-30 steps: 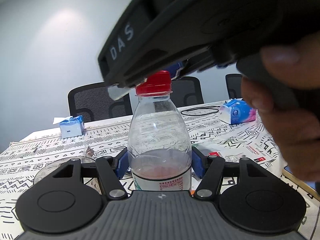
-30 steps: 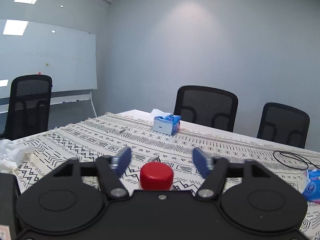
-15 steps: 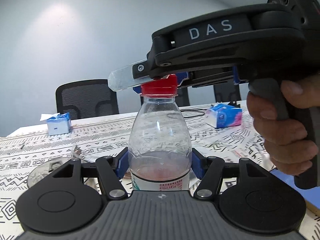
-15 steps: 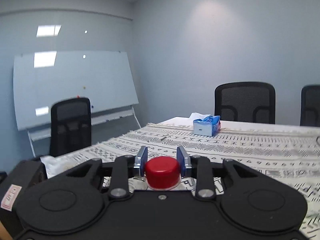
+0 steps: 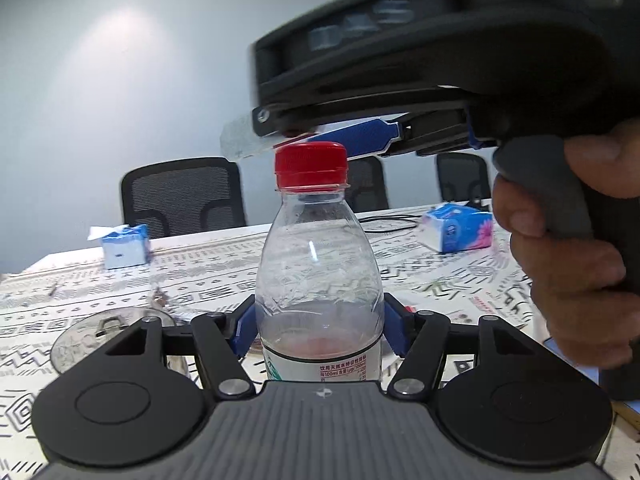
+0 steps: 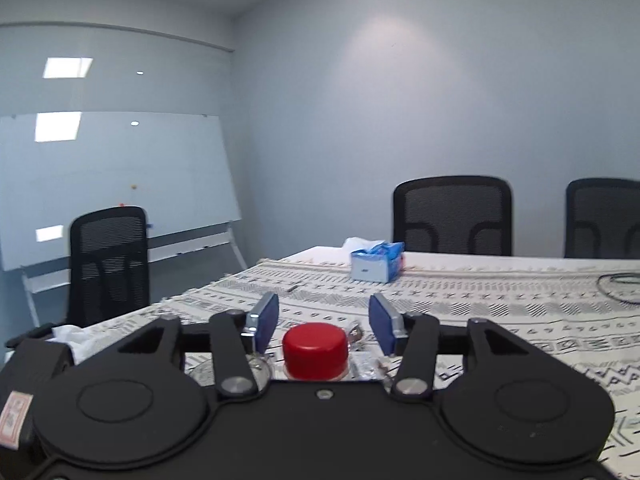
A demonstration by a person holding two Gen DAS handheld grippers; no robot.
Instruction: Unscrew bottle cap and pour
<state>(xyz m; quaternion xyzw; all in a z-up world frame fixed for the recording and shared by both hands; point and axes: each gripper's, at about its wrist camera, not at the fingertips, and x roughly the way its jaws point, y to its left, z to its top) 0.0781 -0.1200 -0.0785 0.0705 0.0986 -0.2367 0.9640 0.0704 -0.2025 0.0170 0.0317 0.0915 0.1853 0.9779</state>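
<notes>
The left gripper (image 5: 320, 330) has its blue fingers (image 5: 243, 330) pressed against both sides of a clear plastic bottle (image 5: 320, 276), holding it upright over the bench (image 5: 420, 268) with its black-and-white patterned cloth. A little reddish liquid sits low in the bottle, just above the label. The red cap (image 5: 311, 165) is on the neck.

The right gripper (image 6: 323, 322), held in a person's hand (image 5: 568, 264), comes in level from the right at cap height. Its fingers (image 6: 267, 321) are spreading apart: the cap (image 6: 315, 350) sits between them with a clear gap on each side, so they grip nothing.

Just left of the bottle, low on the bench, lies a round clear glass dish (image 5: 100, 332). Farther back are two blue tissue packs, one on the left (image 5: 125, 246) and one on the right (image 5: 458, 228), with a black cable (image 5: 390, 224) near the right one. Black mesh chairs (image 5: 184, 198) line the far side, and a whiteboard (image 6: 116, 184) stands off by the wall.
</notes>
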